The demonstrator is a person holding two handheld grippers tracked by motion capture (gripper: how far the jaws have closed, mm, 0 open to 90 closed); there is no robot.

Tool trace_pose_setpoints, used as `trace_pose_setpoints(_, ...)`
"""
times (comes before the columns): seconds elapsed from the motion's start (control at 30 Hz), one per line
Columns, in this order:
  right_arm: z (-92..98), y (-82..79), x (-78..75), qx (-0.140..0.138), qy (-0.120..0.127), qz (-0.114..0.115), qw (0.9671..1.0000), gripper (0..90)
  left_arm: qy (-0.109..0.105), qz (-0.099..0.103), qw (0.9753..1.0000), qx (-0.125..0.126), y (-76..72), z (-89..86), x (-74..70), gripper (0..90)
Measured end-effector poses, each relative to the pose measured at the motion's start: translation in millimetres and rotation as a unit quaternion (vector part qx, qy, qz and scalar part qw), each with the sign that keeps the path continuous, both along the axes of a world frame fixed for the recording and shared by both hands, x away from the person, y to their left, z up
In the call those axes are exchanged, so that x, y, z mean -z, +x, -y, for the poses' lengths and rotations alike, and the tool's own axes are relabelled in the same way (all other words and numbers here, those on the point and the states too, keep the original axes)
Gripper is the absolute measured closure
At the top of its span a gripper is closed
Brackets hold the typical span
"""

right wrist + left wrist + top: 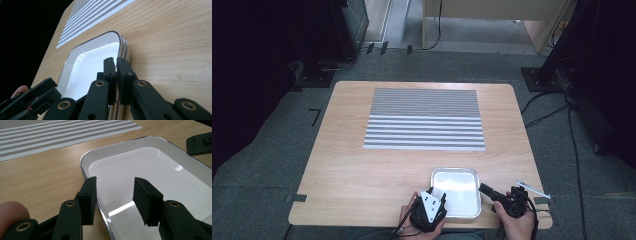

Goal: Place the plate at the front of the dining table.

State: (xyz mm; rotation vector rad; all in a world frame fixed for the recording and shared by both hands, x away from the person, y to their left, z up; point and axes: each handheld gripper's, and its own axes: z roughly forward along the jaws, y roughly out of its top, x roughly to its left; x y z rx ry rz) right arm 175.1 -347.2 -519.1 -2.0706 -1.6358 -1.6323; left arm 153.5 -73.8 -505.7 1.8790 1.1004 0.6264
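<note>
A shallow metal tray (455,192), nothing in it, sits near the table's front edge. My left gripper (439,200) is at its left side and is open. Its jaws straddle the tray's left rim (86,173), one outside over the wood and one over the tray floor (140,170). My right gripper (484,188) comes in from the right. Its jaws are pressed together along the tray's right rim (124,47), one inside the wall and one outside. The left gripper (32,96) also appears low on the left of the right gripper view.
A grey and white striped mat (425,119) covers the far middle of the wooden table (357,165). A thin light rod (532,189) lies by the right front corner, just past my right hand. Dark stands and cables surround the table on the floor.
</note>
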Motion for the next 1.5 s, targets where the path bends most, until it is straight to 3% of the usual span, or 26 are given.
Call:
trace_pose_setpoints(0.43,1.0,-0.3,-0.2,0.000,0.004,0.001,1.0000,87.7,-0.003,-0.010,0.9999,-0.003,-0.1,-0.9,4.6,52.8)
trace_pose_setpoints(0.5,2.7,-0.3,-0.6,-0.004,0.029,0.004,0.9995,87.8,-0.002,-0.008,1.0000,-0.002,-1.0,-0.7,4.1,52.7)
trace_pose_setpoints(0.67,-1.0,-0.8,-1.5,-0.003,0.015,0.009,0.9998,87.8,-0.007,-0.007,0.9999,-0.002,-1.7,-1.2,3.0,52.7)
trace_pose_setpoints(0.8,1.3,-1.4,-2.0,0.013,0.003,0.010,0.9999,87.6,-0.012,-0.006,0.9999,-0.001,-2.6,-1.8,1.4,52.6)
trace_pose_setpoints(0.97,0.7,-0.4,1.0,0.005,0.008,-0.004,0.9999,87.2,-0.022,-0.021,0.9995,-0.003,0.0,-3.5,3.2,52.3)
trace_pose_setpoints(1.13,-0.9,0.8,2.6,0.001,0.003,-0.001,1.0000,86.8,-0.027,-0.022,0.9994,-0.004,0.0,-4.0,2.4,52.3)
trace_pose_setpoints(1.23,1.2,0.7,3.3,0.002,0.017,-0.005,0.9998,86.9,-0.029,-0.022,0.9993,-0.003,-0.2,-4.2,1.7,52.3)
trace_pose_setpoints(1.5,0.9,1.2,4.3,0.000,0.022,-0.012,0.9997,86.5,-0.034,-0.026,0.9991,-0.005,-0.4,-4.5,1.1,52.2)
